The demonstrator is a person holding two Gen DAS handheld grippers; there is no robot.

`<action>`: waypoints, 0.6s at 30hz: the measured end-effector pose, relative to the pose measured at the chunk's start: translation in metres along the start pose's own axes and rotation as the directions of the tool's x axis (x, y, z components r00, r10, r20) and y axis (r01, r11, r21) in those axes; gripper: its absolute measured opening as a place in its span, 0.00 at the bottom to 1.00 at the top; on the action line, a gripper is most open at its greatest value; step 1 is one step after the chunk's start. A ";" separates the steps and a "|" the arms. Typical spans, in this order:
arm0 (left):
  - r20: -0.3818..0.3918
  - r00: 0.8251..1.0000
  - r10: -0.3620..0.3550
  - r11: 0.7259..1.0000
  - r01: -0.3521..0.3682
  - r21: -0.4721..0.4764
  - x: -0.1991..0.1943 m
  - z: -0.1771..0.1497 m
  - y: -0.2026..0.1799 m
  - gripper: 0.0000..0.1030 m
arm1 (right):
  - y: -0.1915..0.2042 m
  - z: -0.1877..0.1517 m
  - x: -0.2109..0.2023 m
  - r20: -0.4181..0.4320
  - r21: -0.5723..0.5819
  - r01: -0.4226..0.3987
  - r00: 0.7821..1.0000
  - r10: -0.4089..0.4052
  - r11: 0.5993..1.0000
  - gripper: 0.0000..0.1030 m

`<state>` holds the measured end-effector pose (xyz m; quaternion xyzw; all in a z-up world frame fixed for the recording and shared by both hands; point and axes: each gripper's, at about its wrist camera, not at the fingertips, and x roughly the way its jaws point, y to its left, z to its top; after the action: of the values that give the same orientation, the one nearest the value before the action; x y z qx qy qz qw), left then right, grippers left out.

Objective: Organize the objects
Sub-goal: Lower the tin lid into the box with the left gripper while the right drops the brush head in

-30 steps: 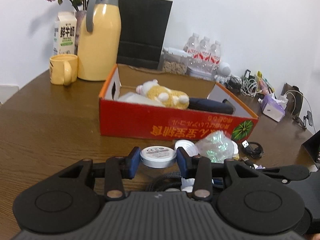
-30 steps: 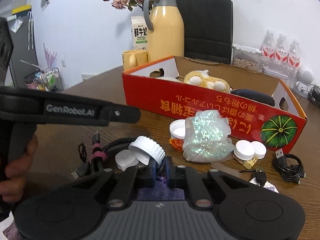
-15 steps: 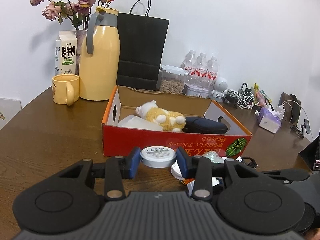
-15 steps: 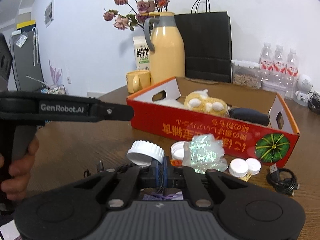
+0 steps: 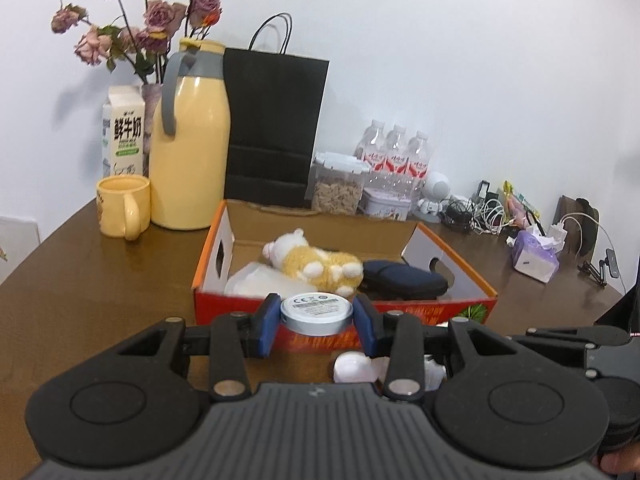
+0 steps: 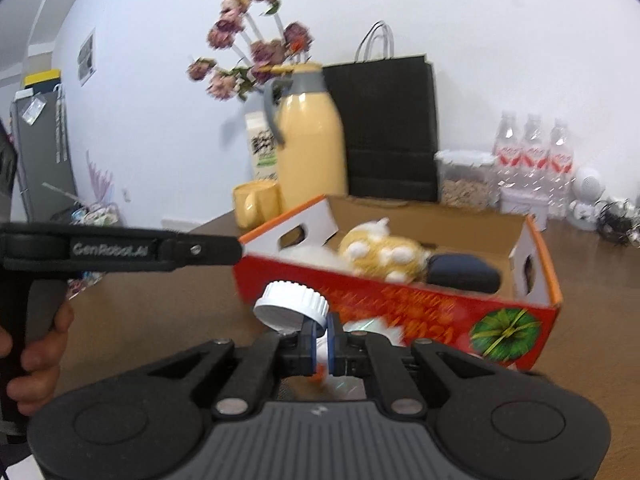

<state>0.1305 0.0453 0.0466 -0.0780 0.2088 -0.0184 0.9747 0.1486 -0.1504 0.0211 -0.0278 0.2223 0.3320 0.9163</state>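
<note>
left gripper (image 5: pixel 316 322) clamps round silver tin (image 5: pixel 316 312) | right gripper (image 6: pixel 320 338) pinches white cap (image 6: pixel 292 306) rim | both before red box (image 5: pixel 460 308) front wall

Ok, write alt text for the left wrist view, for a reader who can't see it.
The left hand-held gripper clamps a round silver puck between its blue pads, in front of an open red cardboard box. Inside the box lie a yellow-and-white plush toy and a dark pouch. Behind it on the wooden table stand a yellow jug and mug.
</note>
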 end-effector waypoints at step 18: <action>0.047 0.996 0.070 0.998 -0.070 0.007 0.098 0.059 -0.011 0.39 | -0.083 0.068 0.067 0.070 0.030 0.170 0.983 -0.172 0.985 0.04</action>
<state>0.2443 0.0359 0.0620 -0.0670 0.1887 0.0167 0.9796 0.2725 -0.1617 0.0461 -0.0238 0.1898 0.2503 0.9491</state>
